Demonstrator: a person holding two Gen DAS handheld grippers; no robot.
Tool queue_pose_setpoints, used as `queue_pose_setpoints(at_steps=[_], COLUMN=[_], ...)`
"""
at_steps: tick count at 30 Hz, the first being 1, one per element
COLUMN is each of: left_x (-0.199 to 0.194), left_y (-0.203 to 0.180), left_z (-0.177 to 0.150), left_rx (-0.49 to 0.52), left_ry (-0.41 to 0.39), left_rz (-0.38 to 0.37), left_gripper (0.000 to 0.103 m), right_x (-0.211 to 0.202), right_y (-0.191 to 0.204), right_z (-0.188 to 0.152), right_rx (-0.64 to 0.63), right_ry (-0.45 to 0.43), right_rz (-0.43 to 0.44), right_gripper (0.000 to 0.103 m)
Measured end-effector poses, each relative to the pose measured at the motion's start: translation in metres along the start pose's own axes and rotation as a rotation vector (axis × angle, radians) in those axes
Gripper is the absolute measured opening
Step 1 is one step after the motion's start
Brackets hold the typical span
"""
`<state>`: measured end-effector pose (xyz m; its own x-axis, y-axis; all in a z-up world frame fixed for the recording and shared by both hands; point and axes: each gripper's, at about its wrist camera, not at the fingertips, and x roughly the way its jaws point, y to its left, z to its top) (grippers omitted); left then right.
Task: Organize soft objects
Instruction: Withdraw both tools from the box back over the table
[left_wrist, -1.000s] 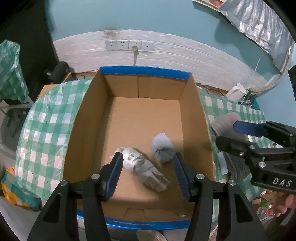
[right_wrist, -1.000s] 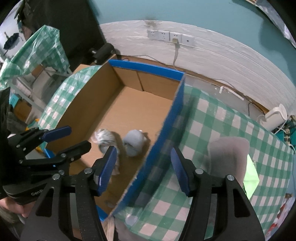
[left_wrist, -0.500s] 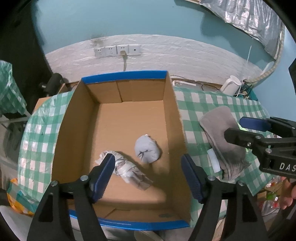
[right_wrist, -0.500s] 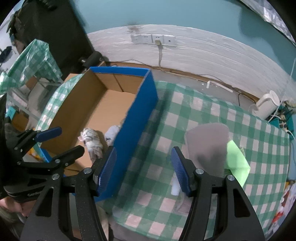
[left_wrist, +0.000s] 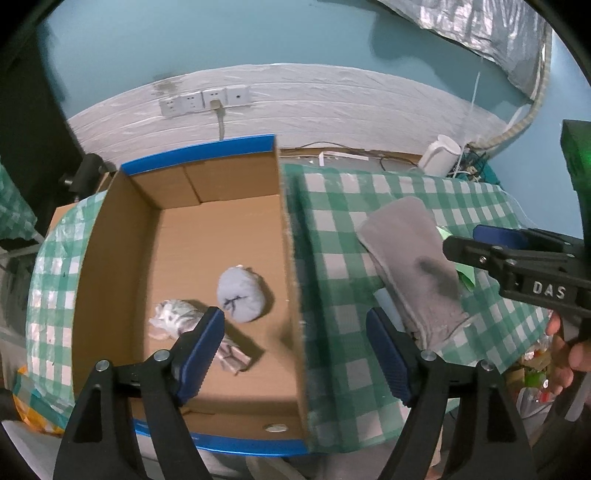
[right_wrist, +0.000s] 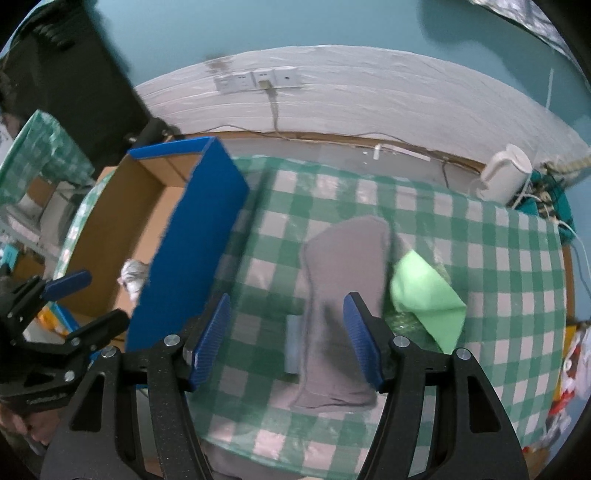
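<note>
I am holding the left gripper (left_wrist: 295, 354) above the right wall of the cardboard box (left_wrist: 291, 280), and its fingers (left_wrist: 201, 354) are opening with nothing between them; one finger is hanging over the box floor, the other over the checked cloth. Inside the box, a rolled pale grey sock ball (left_wrist: 241, 294) is lying near the right wall, and a crumpled white-and-grey patterned bundle (left_wrist: 173, 318) is sitting just beside it to the left, partly hidden behind my left finger.

I am keeping the right gripper (right_wrist: 286, 341) over the counter (right_wrist: 498, 266), its fingers (right_wrist: 360, 343) standing apart and gripping nothing. Below them a long grey sock (right_wrist: 343, 266) is lying flat on the green checked cloth, well outside the box, running from the far side toward the near edge. A bright green cloth (right_wrist: 424, 295) is touching its right side, and a small pale object (right_wrist: 293, 345) that I cannot identify is peeking out from under its left edge. A white kettle (right_wrist: 504, 175) is standing past the far right corner of the counter.
</note>
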<state>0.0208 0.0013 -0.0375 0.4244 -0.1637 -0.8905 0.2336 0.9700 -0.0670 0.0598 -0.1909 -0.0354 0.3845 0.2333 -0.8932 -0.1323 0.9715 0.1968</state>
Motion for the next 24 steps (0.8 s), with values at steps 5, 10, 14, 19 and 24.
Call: queue_pose_setpoints(at_steps=[5, 10, 14, 19, 24], left_x=[0.003, 0.011, 0.021, 0.028, 0.041], left_y=[-0.017, -0.030, -0.036, -0.044, -0.054], left_z=[0.002, -0.001, -0.003, -0.002, -0.005], left_rx=[0.032, 0.058, 0.061, 0.050, 0.056], left_ry=[0.004, 0.015, 0.044, 0.058, 0.089], left_rz=[-0.003, -0.004, -0.010, -0.035, -0.034], left_gripper=[0.080, 0.080, 0.080, 0.080, 0.080], right_x=[0.000, 0.001, 0.004, 0.011, 0.019], right_y=[-0.019, -0.032, -0.040, -0.049, -0.059], right_z=[-0.004, -0.008, -0.014, -0.019, -0.023], right_rx=[0.035, 0.055, 0.072, 0.095, 0.124], right_ry=[0.004, 0.007, 0.018, 0.035, 0.055], right_rz=[-0.008, -0.016, -0.020, -0.013, 0.000], right_gripper=[0.065, 0.065, 0.065, 0.065, 0.065])
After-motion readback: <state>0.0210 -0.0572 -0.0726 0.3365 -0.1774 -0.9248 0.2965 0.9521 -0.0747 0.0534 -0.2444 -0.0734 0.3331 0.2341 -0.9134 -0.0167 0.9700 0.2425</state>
